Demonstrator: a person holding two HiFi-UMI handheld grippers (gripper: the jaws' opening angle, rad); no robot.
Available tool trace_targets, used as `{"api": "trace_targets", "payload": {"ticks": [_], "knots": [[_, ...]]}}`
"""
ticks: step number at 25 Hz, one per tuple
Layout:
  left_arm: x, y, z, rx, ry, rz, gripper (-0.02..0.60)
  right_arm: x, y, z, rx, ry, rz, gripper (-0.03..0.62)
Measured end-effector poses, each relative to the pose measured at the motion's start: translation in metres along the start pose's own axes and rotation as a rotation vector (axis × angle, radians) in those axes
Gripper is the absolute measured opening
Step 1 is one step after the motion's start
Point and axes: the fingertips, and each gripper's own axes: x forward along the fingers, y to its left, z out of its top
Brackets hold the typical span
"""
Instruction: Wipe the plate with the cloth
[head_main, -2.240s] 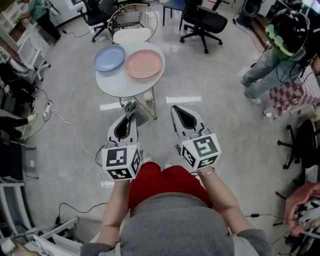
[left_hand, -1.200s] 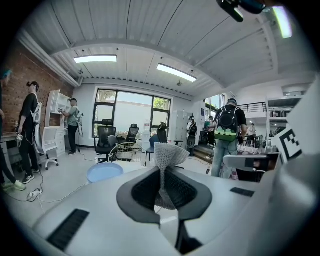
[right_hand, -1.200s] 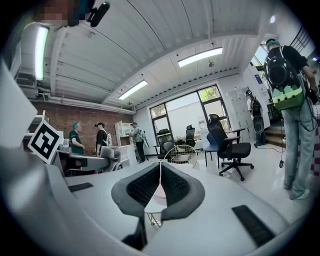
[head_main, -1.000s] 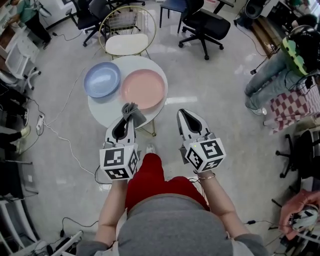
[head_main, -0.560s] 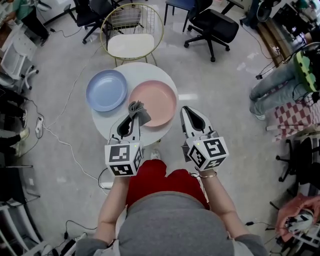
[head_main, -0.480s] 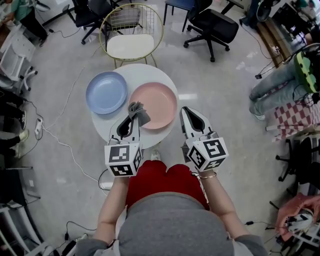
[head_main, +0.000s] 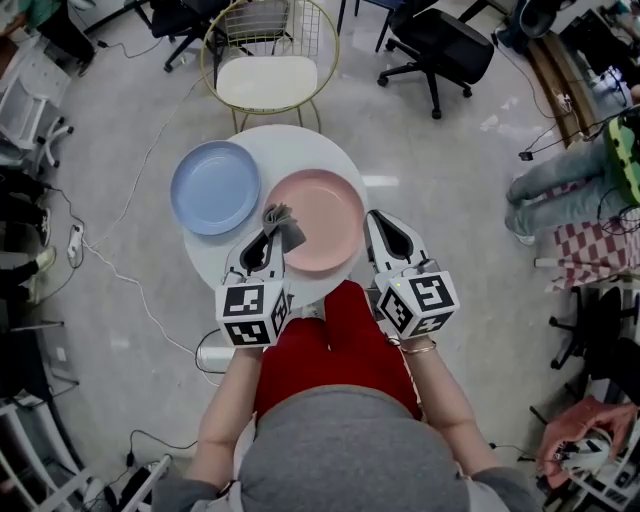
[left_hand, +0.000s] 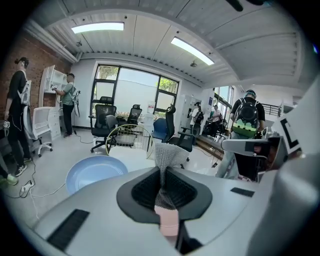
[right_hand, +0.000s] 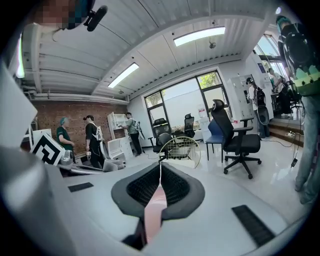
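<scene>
Cloth (head_main: 284, 224) in left claw (head_main: 268, 236) apparently overlaps pink plate (head_main: 327, 205).

Looked like an open office/lab: black swivel chairs (head_main: 440, 45) beyond the round table (head_main: 300, 150), cables (head_main: 145, 300) over the floor left of it, ceiling strip lights (left_hand: 97, 27), big windows (left_hand: 132, 90), brick wall (left_hand: 25, 65)

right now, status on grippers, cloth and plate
Left gripper shut on grey cloth, over rim of pink plate. Right gripper shut, empty, beside it. Nothing in the way.
</scene>
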Motion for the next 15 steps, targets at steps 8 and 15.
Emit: {"api": "trace_targets", "payload": {"ticks": [8, 15], "knots": [[0.053, 0.022, -0.007, -0.063, 0.085, 0.065, 0.034, 0.057, -0.032, 0.0, 0.008, 0.077, 0.043, 0.029], [0.107, 0.015, -0.02, -0.078, 0.167, 0.087, 0.034, 0.09, -0.064, -0.016, 0.035, 0.161, 0.087, 0.029]]}}
